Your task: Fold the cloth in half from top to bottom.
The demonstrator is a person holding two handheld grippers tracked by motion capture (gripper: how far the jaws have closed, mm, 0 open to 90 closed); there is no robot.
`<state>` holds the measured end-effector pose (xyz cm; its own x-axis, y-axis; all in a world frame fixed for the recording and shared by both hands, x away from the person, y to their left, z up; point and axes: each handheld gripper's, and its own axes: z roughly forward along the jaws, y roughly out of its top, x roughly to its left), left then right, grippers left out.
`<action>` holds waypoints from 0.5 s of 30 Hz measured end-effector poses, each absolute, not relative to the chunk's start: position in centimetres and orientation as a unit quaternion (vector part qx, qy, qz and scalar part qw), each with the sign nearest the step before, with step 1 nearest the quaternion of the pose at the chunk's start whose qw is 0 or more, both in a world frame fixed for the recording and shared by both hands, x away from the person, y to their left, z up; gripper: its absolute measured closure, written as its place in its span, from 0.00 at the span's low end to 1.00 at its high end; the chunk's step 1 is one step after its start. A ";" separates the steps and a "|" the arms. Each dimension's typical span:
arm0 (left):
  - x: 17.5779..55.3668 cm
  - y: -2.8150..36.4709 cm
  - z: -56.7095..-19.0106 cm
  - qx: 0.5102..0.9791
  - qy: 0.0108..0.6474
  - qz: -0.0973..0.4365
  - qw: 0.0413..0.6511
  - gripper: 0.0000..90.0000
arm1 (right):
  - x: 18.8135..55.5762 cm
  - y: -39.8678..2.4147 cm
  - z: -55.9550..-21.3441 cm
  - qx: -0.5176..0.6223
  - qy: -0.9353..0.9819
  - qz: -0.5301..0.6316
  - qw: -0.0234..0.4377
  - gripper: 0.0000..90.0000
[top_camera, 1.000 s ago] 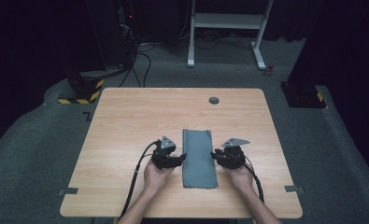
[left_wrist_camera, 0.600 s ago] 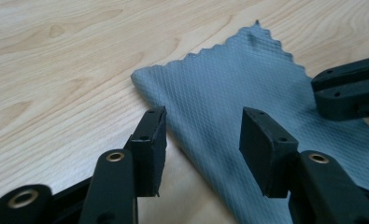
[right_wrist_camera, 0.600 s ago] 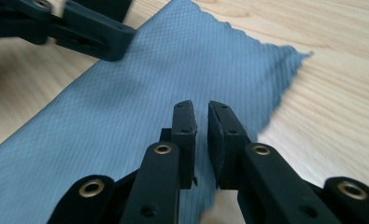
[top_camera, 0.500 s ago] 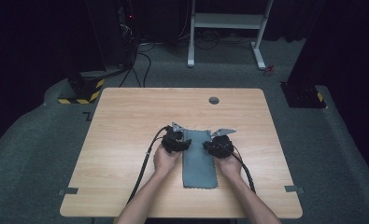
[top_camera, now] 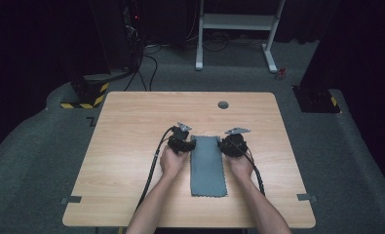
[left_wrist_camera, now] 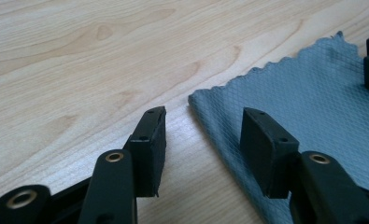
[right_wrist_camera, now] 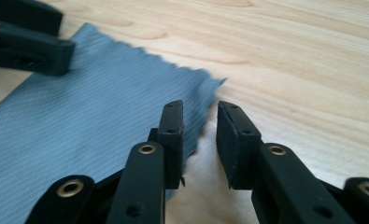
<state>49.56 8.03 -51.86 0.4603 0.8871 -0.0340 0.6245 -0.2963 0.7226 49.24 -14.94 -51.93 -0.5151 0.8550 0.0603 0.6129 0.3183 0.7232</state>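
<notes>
Your cloth (top_camera: 207, 165) lies flat on the surface (top_camera: 131, 146), its long side running away from you, with a tool at each far corner. The left tool (top_camera: 185, 145) has its jaws apart, straddling the cloth's left edge (left_wrist_camera: 210, 121): one pad on bare wood, the other over the fabric, neither pressing on it. These jaws have just been closing, then held. The right tool (top_camera: 229, 145) stands narrowly apart over the right edge near the corner (right_wrist_camera: 205, 88); its jaws have just been opening, and nothing is clamped between them.

The risk here is a missed pinch. The fabric is thin and hugs the wood, so if you close without getting a pad under the edge, the pads likely slide over it and only crumple it. The right tool's gap is slim and sits mostly beside the edge; it may close on air. If one side catches and the other does not, the cloth will probably skew or drag when you lift.
</notes>
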 end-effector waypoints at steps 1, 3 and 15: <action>49.7 8.0 -51.8 0.785 0.481 0.195 0.340 0.56 | 49.4 -14.9 -51.9 0.466 0.790 0.360 0.172 0.78; 49.9 7.9 -51.8 0.787 0.480 0.194 0.335 0.54 | 49.8 -15.0 -52.0 0.468 0.790 0.356 0.172 0.76; 50.2 7.5 -51.7 0.790 0.477 0.188 0.337 0.64 | 51.1 -13.0 -51.6 0.450 0.810 0.332 0.174 0.83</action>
